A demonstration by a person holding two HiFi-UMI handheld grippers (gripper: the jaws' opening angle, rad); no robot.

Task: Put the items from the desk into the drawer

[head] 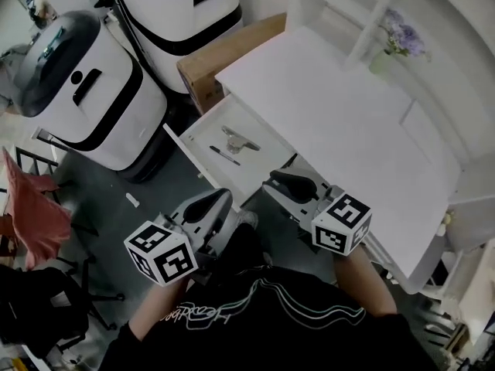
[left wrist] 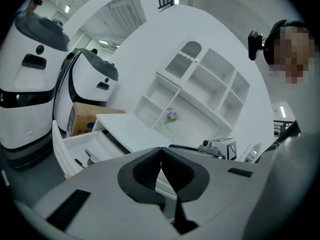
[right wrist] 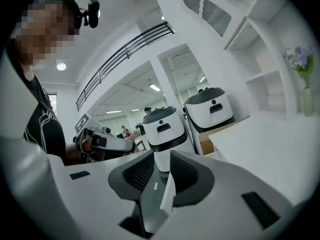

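The white desk [head: 348, 122] has its drawer [head: 186, 139] pulled out to the left. Inside lie a metal clip [head: 238, 141] and a black pen [head: 224, 155]. Both grippers hover near the person's body, below the drawer's front. My left gripper [head: 220, 199] is shut, its pads meeting at the tips with nothing between them [left wrist: 160, 150]. My right gripper [head: 290, 182] stands open by a narrow gap and holds nothing [right wrist: 161, 165]. The left gripper view shows the drawer [left wrist: 67, 144] with the pen [left wrist: 79, 162] and clip [left wrist: 90, 157].
Two large white robots [head: 85, 91] [head: 182, 10] stand left of the desk, a cardboard box [head: 209, 60] between them and it. A vase of purple flowers [head: 394, 45] sits on the shelf unit behind. A red cloth [head: 31, 215] hangs at far left.
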